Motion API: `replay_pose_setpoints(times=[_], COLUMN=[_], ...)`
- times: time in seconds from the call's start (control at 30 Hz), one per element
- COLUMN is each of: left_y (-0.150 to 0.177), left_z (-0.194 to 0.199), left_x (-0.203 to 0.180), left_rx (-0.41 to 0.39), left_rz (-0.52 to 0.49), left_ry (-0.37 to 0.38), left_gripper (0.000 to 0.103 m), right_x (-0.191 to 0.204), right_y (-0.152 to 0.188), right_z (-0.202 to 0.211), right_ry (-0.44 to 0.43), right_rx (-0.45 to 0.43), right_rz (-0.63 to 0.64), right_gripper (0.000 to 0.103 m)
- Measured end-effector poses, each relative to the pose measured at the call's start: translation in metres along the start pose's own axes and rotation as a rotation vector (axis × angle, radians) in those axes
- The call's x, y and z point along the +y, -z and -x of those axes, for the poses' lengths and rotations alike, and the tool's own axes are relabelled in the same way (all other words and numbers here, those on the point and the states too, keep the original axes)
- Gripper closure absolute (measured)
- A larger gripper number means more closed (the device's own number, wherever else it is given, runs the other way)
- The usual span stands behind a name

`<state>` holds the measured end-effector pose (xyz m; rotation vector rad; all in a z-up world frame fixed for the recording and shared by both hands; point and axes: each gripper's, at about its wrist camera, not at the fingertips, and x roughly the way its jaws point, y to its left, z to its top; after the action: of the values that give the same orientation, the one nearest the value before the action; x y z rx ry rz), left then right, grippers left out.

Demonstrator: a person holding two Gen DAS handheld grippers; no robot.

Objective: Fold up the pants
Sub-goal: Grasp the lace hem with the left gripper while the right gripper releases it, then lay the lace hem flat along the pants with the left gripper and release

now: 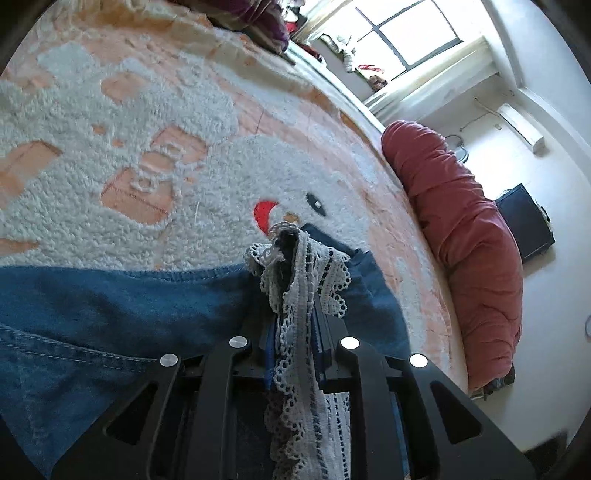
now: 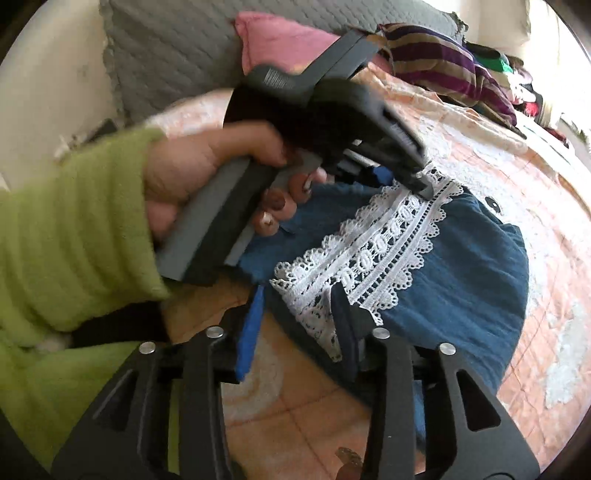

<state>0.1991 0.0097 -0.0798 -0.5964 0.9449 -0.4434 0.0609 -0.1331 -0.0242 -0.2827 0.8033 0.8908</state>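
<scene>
The blue pants (image 1: 110, 314) lie on the bed with a white lace hem (image 1: 299, 295). My left gripper (image 1: 291, 254) is shut on that hem, and the lace bunches up over its fingers and hides them. In the right wrist view a hand in a green sleeve (image 2: 74, 229) holds the left gripper (image 2: 424, 186), its tips clamped on the far end of the lace hem (image 2: 388, 240). The pants (image 2: 461, 280) spread away to the right. My right gripper (image 2: 299, 325) stands open at the hem's near corner. The lace lies between the blue-padded finger (image 2: 251, 332) and the other finger.
The bed has a peach bedspread (image 1: 110, 155) with fluffy white patches. A red bolster (image 1: 461, 229) runs along its right edge, with a window (image 1: 402, 33) behind. A grey quilted cushion (image 2: 166, 48), a pink pillow (image 2: 280, 40) and striped cloth (image 2: 443, 59) lie at the head.
</scene>
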Motion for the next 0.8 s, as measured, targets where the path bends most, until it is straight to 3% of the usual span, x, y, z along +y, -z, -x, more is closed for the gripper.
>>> replay_pose_setpoints(times=[0.13, 0.27, 0.33, 0.5, 0.57, 0.6, 0.67, 0.8], left_y=[0.002, 0.013, 0.016, 0.009, 0.009, 0.009, 0.01, 0.013], left_z=[0.015, 0.03, 0.035, 0.026, 0.02, 0.018, 0.015, 0.01], left_x=[-0.012, -0.027, -0.031, -0.022, -0.017, -0.014, -0.009, 0.001], left_rx=[-0.021, -0.042, -0.053, -0.041, -0.03, -0.024, -0.01, 0.003], left_rz=[-0.078, -0.171, -0.208, -0.172, -0.152, -0.143, -0.13, -0.1], left_ry=[0.001, -0.007, -0.029, -0.086, -0.106, -0.11, -0.127, -0.132], left_gripper=[0.088, 0.088, 0.088, 0.088, 0.088, 0.088, 0.088, 0.081], right_x=[-0.049, -0.134, -0.163, -0.216, -0.225, -0.227, -0.223, -0.221], right_y=[-0.012, -0.027, -0.034, -0.042, -0.039, -0.036, -0.033, -0.032], right_z=[0.031, 0.02, 0.003, -0.043, -0.06, -0.068, -0.073, -0.069], right_ry=[0.136, 0.258, 0.257, 0.216, 0.195, 0.212, 0.26, 0.302], right_rx=[-0.1, -0.01, 0.04, 0.08, 0.133, 0.159, 0.165, 0.142], right_rz=[-0.096, -0.251, -0.296, -0.436, -0.477, -0.477, -0.428, -0.403], right_gripper=[0.061, 0.061, 0.061, 0.061, 0.062, 0.069, 0.075, 0.074])
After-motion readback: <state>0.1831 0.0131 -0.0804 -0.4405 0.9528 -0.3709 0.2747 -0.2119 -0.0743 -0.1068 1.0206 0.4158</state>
